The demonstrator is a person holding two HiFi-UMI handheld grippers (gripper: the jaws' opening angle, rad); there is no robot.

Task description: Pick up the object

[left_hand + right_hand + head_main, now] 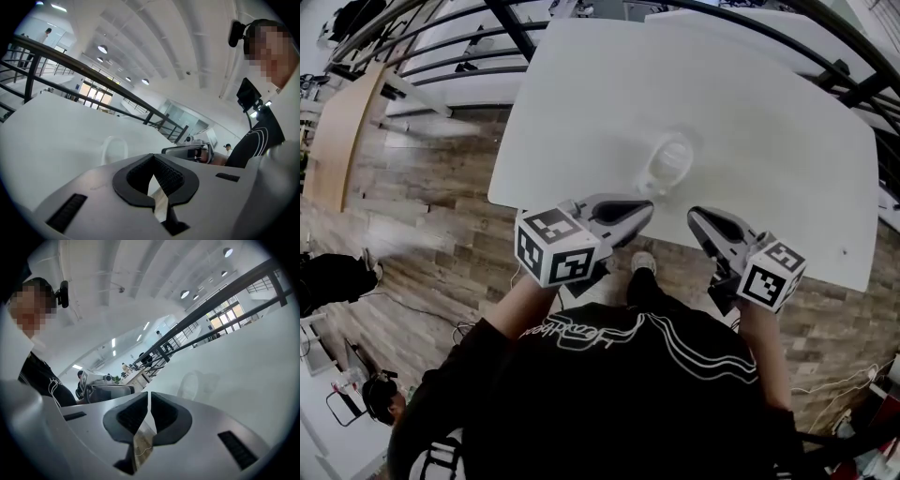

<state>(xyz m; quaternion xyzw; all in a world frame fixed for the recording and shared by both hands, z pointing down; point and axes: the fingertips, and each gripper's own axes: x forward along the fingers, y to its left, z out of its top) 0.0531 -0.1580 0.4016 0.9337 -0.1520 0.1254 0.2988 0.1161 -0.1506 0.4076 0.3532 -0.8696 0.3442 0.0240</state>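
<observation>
Clear cup (667, 161) sits on the white table (581, 112), close to the near edge and just beyond both gripper tips. Left gripper (643, 212) and right gripper (695, 217) hover at that edge, each with jaws together and nothing between them. Judged: approach step, no contact yet. To do it well, part one gripper's jaws before closing in, straddle the cup's wall and squeeze gently. Thin clear plastic likely flexes and skids.

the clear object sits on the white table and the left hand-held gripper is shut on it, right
No. The clear object sits on the white table, but the left hand-held gripper is shut on nothing, short of it, as the left gripper view shows.
</observation>
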